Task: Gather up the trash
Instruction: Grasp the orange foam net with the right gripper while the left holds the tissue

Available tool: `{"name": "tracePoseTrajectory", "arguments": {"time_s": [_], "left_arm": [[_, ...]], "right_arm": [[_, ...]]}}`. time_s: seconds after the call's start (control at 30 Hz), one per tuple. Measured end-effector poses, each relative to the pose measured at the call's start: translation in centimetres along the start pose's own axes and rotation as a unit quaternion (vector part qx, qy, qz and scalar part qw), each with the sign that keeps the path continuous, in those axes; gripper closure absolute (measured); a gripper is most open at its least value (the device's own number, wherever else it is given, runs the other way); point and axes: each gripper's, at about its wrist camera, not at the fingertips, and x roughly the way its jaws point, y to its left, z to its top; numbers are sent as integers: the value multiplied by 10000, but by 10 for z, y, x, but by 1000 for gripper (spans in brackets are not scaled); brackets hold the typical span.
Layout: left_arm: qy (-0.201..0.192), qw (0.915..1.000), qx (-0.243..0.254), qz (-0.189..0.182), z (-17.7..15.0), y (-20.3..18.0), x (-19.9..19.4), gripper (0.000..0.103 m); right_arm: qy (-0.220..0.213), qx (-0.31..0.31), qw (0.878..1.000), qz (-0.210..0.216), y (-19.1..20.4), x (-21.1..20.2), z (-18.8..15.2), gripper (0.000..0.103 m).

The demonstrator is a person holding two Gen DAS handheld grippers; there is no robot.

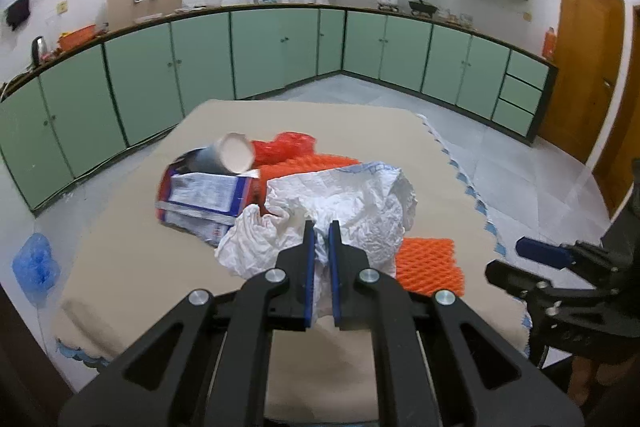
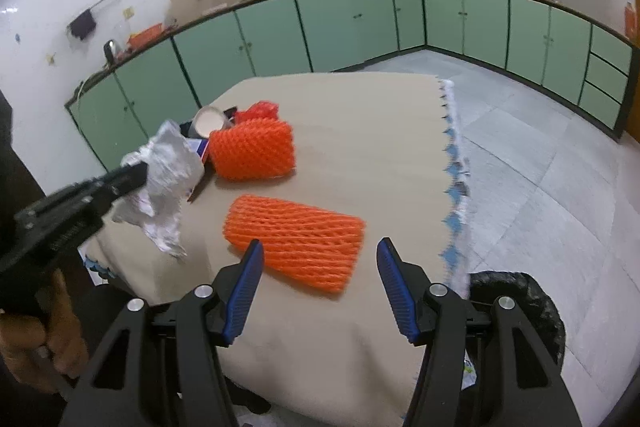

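Observation:
My left gripper [image 1: 321, 227] is shut on a crumpled white paper wad [image 1: 352, 203], which hangs lifted above the beige tablecloth [image 1: 140, 267]. The right wrist view shows the same wad [image 2: 168, 179] at the left gripper [image 2: 138, 169]. My right gripper [image 2: 320, 247] stands open over a flat orange foam net [image 2: 294, 241]; nothing is between its pads. A second orange foam net [image 2: 252, 155] lies farther back. Behind the wad sit a flattened blue and white carton [image 1: 200, 193], a paper cup [image 1: 232, 155] on its side and a red plastic bag [image 1: 286, 145].
A black-lined bin [image 2: 516, 311] stands by the table's right front corner. Green kitchen cabinets [image 1: 280, 51] run along the walls beyond a tiled floor. A blue bag [image 1: 34, 263] lies on the floor at left. A person's hand [image 2: 36, 339] holds the left gripper.

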Motion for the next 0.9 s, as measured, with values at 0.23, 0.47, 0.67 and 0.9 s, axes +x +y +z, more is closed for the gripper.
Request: {"name": "tracePoseTrajectory", "arguments": {"time_s": [0.23, 0.47, 0.67, 0.9], "left_arm": [[1, 9994, -279, 208, -5, 38, -1, 98], [157, 9989, -420, 156, -10, 54, 13, 98], [188, 9988, -437, 119, -10, 56, 18, 98], [183, 9992, -364, 45, -9, 45, 16, 98]], "right_arm": [[244, -273, 9993, -43, 24, 36, -1, 30], [566, -614, 9961, -281, 37, 76, -8, 16], [755, -404, 9959, -298, 21, 89, -6, 80], [605, -169, 9979, -152, 4, 65, 2, 86]]}}
